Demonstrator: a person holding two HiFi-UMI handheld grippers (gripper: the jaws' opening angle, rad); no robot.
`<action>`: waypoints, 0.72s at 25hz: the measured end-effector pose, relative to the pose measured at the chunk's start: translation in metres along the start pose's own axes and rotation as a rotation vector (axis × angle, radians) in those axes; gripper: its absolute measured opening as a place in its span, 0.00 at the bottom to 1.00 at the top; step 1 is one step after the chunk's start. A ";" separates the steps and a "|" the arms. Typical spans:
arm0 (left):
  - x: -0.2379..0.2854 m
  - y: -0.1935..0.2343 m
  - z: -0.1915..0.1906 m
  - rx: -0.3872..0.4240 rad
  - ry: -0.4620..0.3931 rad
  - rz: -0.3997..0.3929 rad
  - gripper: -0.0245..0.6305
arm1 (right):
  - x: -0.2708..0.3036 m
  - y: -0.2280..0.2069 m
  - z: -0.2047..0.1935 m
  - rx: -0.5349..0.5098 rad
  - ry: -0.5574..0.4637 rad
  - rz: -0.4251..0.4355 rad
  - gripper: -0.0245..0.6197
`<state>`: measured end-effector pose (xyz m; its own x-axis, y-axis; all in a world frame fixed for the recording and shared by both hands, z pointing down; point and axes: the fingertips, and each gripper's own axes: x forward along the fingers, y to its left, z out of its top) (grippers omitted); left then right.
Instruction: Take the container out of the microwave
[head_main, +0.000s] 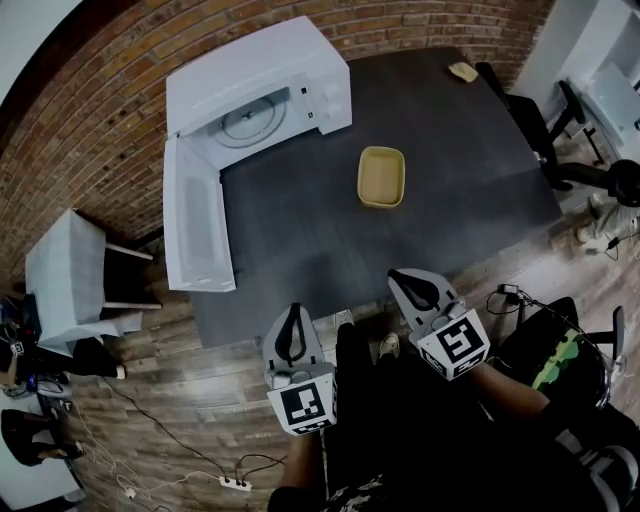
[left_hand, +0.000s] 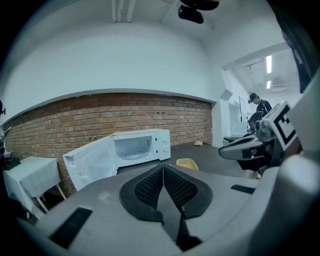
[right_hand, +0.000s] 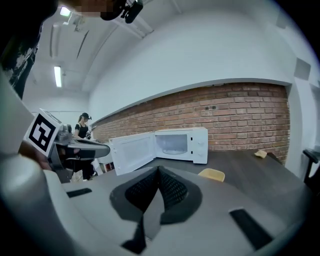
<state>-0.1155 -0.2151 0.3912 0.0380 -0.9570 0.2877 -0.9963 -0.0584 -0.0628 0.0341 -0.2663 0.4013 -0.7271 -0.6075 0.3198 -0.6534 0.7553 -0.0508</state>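
The white microwave (head_main: 270, 85) stands at the table's far left corner, its door (head_main: 195, 215) swung wide open and its glass turntable bare. A shallow yellow container (head_main: 381, 176) sits on the dark table (head_main: 300, 230), to the right of the microwave. Both grippers hover off the table's near edge, pointing toward it. My left gripper (head_main: 292, 312) is shut and holds nothing; its pads meet in the left gripper view (left_hand: 163, 167). My right gripper (head_main: 405, 278) is shut and empty too (right_hand: 159, 170). Both gripper views show the microwave (left_hand: 145, 145) (right_hand: 180, 145) and the container (left_hand: 187, 163) (right_hand: 212, 174) well ahead.
A small tan object (head_main: 463, 71) lies at the table's far right corner. A white side table (head_main: 70, 275) stands left of the microwave door, and an office chair (head_main: 540, 120) at the right end. Cables and a power strip (head_main: 235, 483) trail on the floor. A person (left_hand: 260, 105) stands far off.
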 end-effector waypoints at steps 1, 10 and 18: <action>-0.006 -0.007 0.001 0.003 -0.003 0.004 0.06 | -0.005 -0.002 -0.005 0.005 0.002 0.001 0.14; -0.041 -0.030 -0.026 0.011 0.067 0.067 0.06 | -0.040 0.000 -0.018 -0.017 -0.017 0.027 0.14; -0.053 -0.060 -0.002 0.088 0.011 0.032 0.06 | -0.063 -0.007 -0.017 -0.004 -0.067 0.005 0.14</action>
<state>-0.0580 -0.1606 0.3815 0.0048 -0.9557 0.2944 -0.9863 -0.0530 -0.1560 0.0877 -0.2290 0.3976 -0.7429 -0.6189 0.2552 -0.6490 0.7593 -0.0481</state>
